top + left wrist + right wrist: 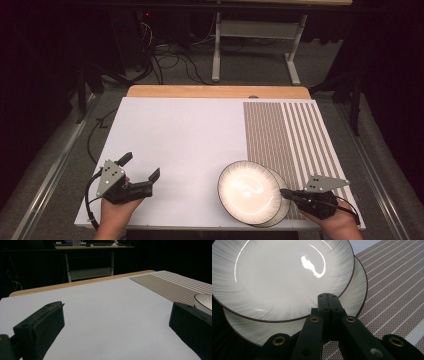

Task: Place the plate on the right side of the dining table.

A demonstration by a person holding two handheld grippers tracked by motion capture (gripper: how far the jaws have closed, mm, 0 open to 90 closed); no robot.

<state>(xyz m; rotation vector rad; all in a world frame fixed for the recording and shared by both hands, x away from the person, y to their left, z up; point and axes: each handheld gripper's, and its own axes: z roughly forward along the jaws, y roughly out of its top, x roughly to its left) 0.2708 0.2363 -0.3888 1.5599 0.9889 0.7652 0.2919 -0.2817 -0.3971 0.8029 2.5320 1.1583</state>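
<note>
A: Where are the plates?

B: 2 round white glazed plates with thin dark rims sit stacked at the near right of the white table top. The upper plate is shifted left of the lower plate, which rests partly on the brown striped woven placemat.

A: And the right gripper?

B: Its jaws are clenched together. In the right gripper view they meet above the near rim of the upper plate, with the lower plate beneath. I cannot tell whether the rim is pinched between them or they merely lie over it.

A: The left gripper?

B: Released, jaws spread wide apart over bare white table at the near left, well apart from the plates. In the left gripper view 1 plate edge peeks in just past its right jaw.
</note>
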